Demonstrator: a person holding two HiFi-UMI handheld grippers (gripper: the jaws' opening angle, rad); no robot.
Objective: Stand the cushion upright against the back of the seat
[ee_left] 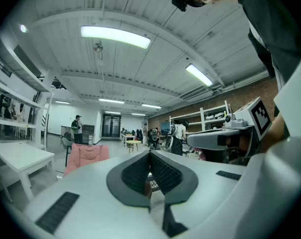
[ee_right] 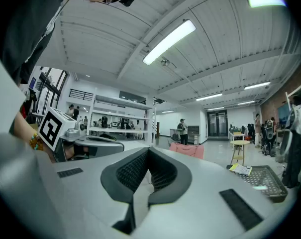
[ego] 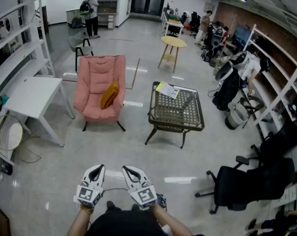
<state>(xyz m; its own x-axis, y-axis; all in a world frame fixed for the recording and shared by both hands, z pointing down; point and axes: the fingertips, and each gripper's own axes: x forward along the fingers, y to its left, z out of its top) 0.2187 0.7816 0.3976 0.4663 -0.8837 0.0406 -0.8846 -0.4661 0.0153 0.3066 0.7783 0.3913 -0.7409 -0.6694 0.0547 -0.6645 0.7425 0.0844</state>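
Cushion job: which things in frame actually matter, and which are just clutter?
Job:
- orange cushion, tilted in the seat
- pink armchair
- left gripper and right gripper, both shut, empty, well short of the chair

Lying about:
- wicker table with a booklet on it
- white table
- round wooden table
- black office chair

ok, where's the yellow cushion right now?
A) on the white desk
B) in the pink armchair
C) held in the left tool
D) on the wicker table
B: the yellow cushion sits slanted in the pink armchair, while the left tool and right tool are shut, empty and well short of it.
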